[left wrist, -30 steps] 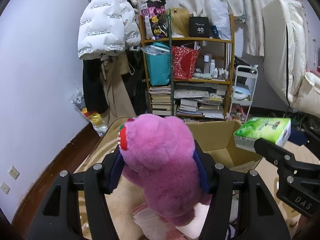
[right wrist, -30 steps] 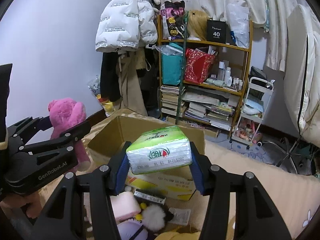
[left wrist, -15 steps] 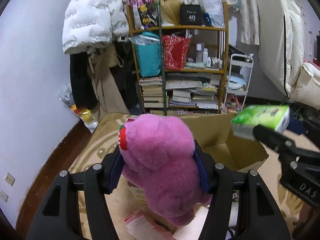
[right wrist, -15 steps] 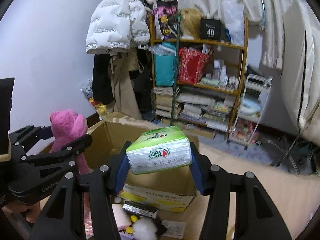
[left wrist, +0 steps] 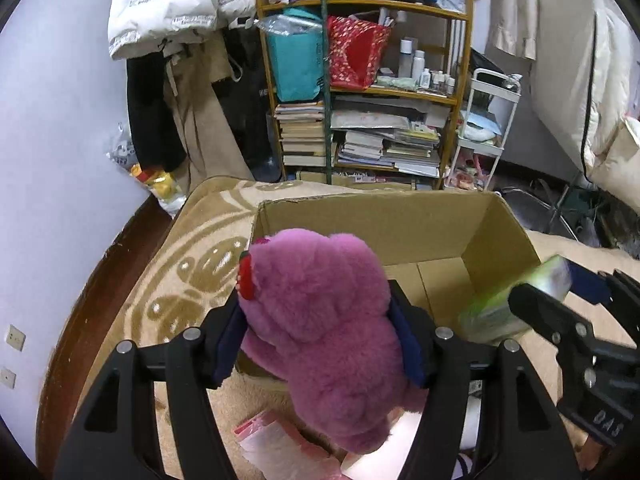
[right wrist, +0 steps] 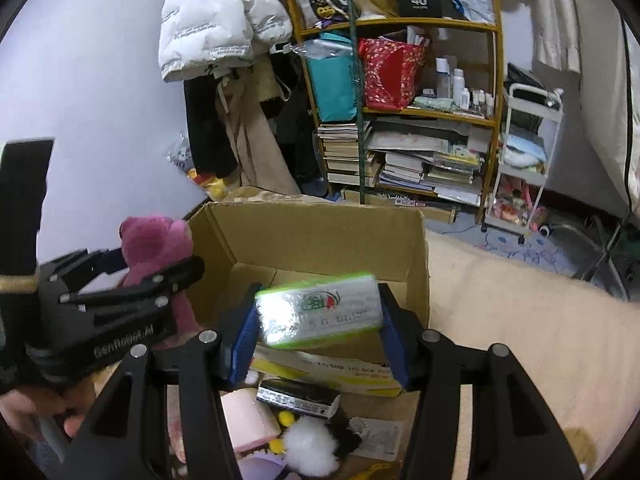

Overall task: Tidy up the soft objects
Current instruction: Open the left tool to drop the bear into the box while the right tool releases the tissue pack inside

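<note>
Left wrist view shows the left tool (left wrist: 320, 344) easing open around the soft, light pink plush bear (left wrist: 320, 320) above the cardboard box (left wrist: 400, 216), best squeezed mid-body, while the right tool (right wrist: 316, 340) clamps a squashy tissue pack (right wrist: 318, 316).

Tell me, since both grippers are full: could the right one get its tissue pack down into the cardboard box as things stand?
Probably yes. The right gripper holds the tissue pack just over the cardboard box, whose top is open with bare floor showing. The left gripper, jaws opening around the pink bear, sits off to one side.

Tissue pack (right wrist: 318, 310) between fingers (right wrist: 242, 340); cardboard box (right wrist: 320, 236) behind.
</note>
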Available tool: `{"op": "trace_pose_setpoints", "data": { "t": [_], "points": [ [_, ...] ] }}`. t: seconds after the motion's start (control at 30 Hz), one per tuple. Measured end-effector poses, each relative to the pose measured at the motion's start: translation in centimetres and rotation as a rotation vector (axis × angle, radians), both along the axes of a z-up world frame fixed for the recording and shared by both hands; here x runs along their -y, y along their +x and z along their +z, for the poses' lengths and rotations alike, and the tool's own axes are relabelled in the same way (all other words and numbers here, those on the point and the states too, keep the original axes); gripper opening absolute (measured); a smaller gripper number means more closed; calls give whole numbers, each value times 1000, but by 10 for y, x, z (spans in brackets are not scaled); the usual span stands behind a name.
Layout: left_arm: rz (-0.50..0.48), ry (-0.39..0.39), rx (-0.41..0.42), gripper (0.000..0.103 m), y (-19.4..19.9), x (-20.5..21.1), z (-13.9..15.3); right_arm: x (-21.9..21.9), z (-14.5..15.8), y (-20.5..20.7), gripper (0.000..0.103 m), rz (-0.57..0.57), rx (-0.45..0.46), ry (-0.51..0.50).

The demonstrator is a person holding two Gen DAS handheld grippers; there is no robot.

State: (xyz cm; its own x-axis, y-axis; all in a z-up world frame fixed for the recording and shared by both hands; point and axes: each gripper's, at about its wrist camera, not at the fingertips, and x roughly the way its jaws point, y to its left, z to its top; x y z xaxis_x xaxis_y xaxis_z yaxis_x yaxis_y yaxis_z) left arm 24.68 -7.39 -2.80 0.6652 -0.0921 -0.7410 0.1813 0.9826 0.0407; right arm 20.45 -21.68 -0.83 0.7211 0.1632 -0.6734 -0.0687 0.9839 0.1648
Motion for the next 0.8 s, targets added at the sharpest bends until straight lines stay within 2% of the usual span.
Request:
{"op": "trace_pose_setpoints", "data": {
  "t": [0.17,0.43,0.5,0.57,0.6,0.67,0.73,0.8],
  "points": [
    [13,-28,-25,65,14,-4,1,-1,2,3,58,19,-1,-35],
    [40,-8,-14,82,22,-9,15,5,6,1,60,1,-11,-16],
    [49,-17,-16,92,20,-13,17,6,9,-1,69,0,-13,-12],
    [64,-38,-35,92,17,-20,20,6,10,-3,83,-4,-22,-24],
    [67,-41,-42,92,17,-22,22,6,11,-5,85,-9,-23,-34],
    [72,-46,-52,92,13,-28,27,5,16,-10,96,-15,-21,-54],
    [78,-39,-53,96,9,-32,30,8,22,-17,103,-19,-13,-49],
    [82,-33,-47,100,2,-37,34,11,26,-23,103,-35,-8,-43]
  ]
}}
